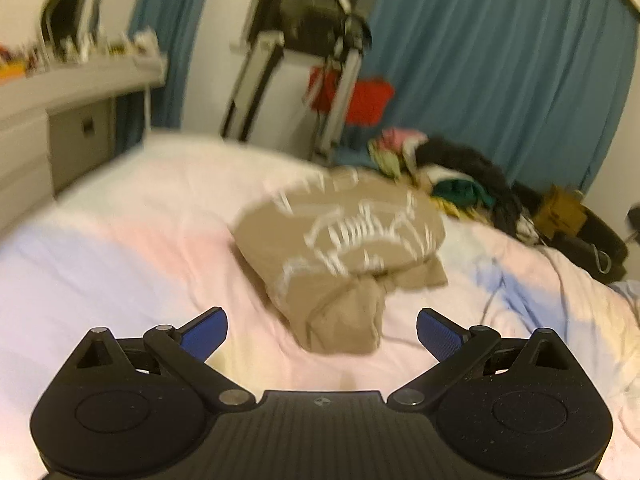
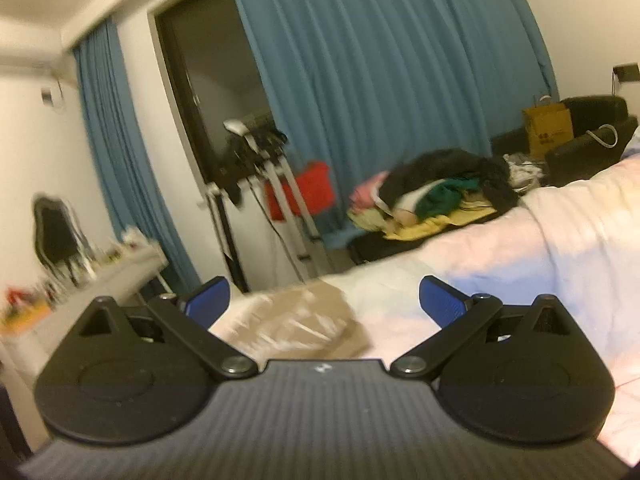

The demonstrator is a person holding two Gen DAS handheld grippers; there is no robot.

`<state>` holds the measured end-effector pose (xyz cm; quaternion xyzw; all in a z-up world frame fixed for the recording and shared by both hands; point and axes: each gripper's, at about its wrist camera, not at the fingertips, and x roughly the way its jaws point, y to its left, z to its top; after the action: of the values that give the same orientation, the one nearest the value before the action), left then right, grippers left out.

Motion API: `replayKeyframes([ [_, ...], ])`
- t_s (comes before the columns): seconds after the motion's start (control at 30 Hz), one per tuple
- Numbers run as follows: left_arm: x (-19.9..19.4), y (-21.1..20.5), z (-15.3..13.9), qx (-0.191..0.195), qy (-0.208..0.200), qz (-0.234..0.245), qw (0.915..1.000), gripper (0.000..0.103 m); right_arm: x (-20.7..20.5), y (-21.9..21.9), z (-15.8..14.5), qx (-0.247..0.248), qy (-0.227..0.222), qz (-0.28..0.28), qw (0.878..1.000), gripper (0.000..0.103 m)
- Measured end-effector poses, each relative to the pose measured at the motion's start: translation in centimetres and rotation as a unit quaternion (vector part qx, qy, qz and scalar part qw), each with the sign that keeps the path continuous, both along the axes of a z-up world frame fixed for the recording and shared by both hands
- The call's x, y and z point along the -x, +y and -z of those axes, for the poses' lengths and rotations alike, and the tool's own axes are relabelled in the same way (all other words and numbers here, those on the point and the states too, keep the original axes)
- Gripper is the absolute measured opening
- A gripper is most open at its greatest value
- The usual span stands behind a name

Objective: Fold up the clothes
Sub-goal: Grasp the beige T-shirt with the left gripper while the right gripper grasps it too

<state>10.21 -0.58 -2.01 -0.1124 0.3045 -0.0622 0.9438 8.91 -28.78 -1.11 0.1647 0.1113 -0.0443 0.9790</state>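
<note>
Both the left gripper point(image 1: 322, 330) and right gripper point(image 2: 324, 300) gape empty above a folded tan shirt point(image 1: 340, 240) with illegible white print.

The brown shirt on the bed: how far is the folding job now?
Done: the brown shirt lies folded in a bundle on the bed, though one end looks loose. In hand: nothing; the left gripper and right gripper are both open and empty. Left: the pile of clothes at the far side looks unfolded.

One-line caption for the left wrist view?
Open left gripper hovers above a folded tan garment on the pink bed.
</note>
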Motion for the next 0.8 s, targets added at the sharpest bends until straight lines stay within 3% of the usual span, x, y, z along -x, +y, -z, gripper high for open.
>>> replayKeyframes([
  [0.2,-5.9,-0.5,4.6,0.038,0.028,0.025,0.9986,0.096,-7.1,0.5,7.1,-0.029,0.059,-0.066,0.996,0.097],
  [0.33,-8.6,0.0,6.9,0.029,0.012,0.022,0.9992,0.089,-11.3,1.5,10.0,-0.091,0.051,-0.128,0.986,0.089],
  [0.5,-10.5,1.2,9.2,0.076,0.038,0.024,0.9961,0.071,-16.7,2.0,13.0,-0.169,0.048,-0.157,0.972,0.087],
  [0.6,-10.7,1.2,9.7,0.069,0.028,0.035,0.9966,0.057,-19.9,1.9,15.0,-0.198,0.070,-0.138,0.968,0.068],
  [0.63,-10.6,1.1,9.7,0.062,0.020,0.040,0.9971,0.045,-20.5,1.9,15.3,-0.216,0.070,-0.136,0.964,0.065],
  [0.67,-10.5,1.0,9.6,0.058,0.014,0.044,0.9973,0.029,-21.2,1.8,15.7,-0.234,0.071,-0.135,0.960,0.052],
  [0.7,-10.3,1.1,9.5,0.053,0.006,0.042,0.9977,0.020,-20.9,1.8,15.2,-0.235,0.064,-0.135,0.960,0.039],
  [0.73,-10.0,1.4,9.2,0.048,-0.003,0.036,0.9982,0.011,-20.2,1.8,14.3,-0.229,0.053,-0.137,0.962,0.033],
  [0.8,-9.4,2.1,8.4,0.049,-0.020,0.021,0.9984,0.009,-18.8,1.8,12.6,-0.216,0.031,-0.141,0.966,0.018],
])
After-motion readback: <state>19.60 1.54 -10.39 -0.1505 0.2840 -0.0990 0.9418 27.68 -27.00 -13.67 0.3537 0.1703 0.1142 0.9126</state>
